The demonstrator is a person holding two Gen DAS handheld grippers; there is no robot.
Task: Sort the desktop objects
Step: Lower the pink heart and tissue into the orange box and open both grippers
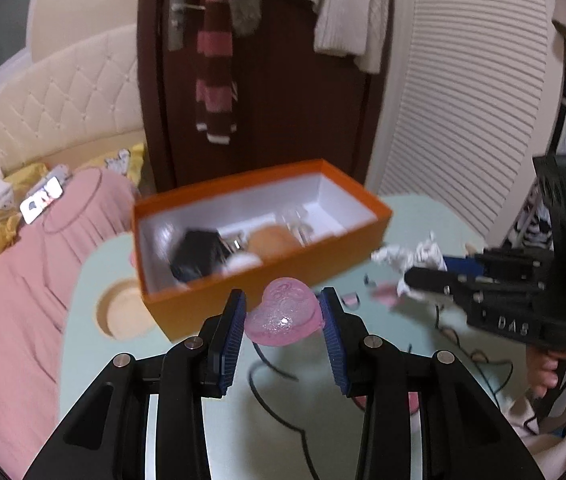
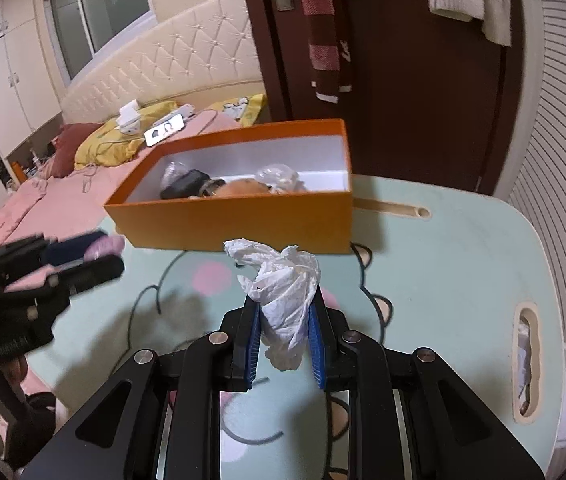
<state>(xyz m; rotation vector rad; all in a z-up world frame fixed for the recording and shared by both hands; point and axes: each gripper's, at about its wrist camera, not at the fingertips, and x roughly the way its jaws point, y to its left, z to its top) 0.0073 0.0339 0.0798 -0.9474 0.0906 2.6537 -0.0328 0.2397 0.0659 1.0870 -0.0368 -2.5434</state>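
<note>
Both pairs of jaws are loaded: the left gripper [image 1: 283, 312] pinches a translucent pink heart-shaped case [image 1: 283, 314] between its blue pads, and the right gripper [image 2: 285, 320] is pressed together on a crumpled white tissue [image 2: 283, 284] that sticks up above its fingertips.

The heart case hangs just in front of the near wall of the orange box [image 1: 267, 272], above the pale green table [image 1: 243, 420], so the step in hand looks like dropping it into the box with the items already there, among them a black object [image 1: 199, 256] and a tan rounded one [image 1: 273, 242]. To do this well, the left gripper should lift enough for the case to clear the rim, move forward over the free white floor at the box's far end, and only then spread its pads. The case looks hard and smooth, so a low release would keep it from bouncing.

The left gripper points level toward the box's long side. The right gripper sits well apart to its right, angled at the same wall, with the tissue held off the tabletop; whether it belongs in the box cannot be told.
</note>
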